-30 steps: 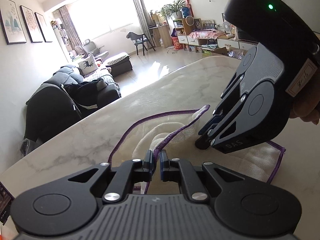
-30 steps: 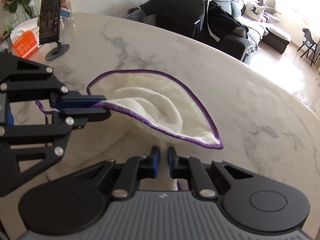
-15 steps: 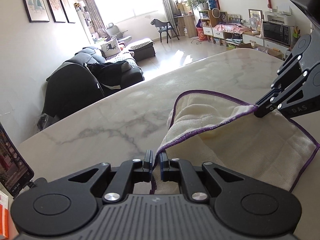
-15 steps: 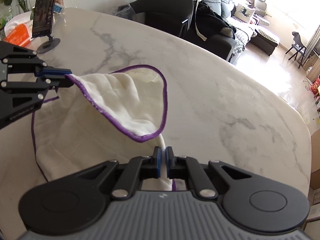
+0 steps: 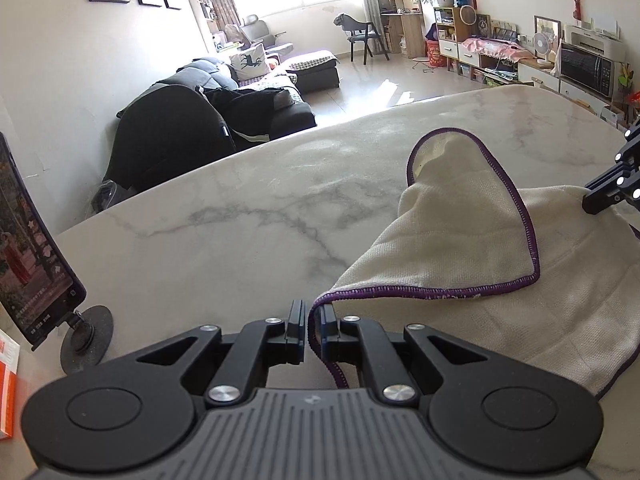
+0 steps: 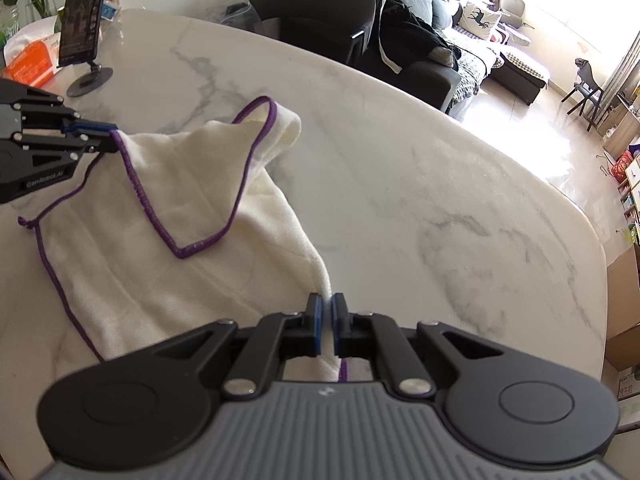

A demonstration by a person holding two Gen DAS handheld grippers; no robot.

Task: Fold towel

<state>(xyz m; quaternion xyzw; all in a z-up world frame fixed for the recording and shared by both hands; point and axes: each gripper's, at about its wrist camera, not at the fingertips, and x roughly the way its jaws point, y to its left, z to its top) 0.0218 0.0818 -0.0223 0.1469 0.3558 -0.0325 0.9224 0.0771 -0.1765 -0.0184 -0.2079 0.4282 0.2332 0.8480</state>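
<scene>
The left tool (image 5: pixel 311 322) pinches the purple hem of the cream waffle-weave towel (image 5: pixel 460 248); the right tool (image 6: pixel 326 320) is clamped on another corner. Between them the cloth lies half folded on the white marble surface (image 5: pixel 240 220)

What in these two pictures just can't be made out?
- Left wrist view: the right gripper is cut off by the right edge.
- Both views: the towel corners disappear between each camera's own fingers.
- Left wrist view: the phone screen is too small to read.
</scene>
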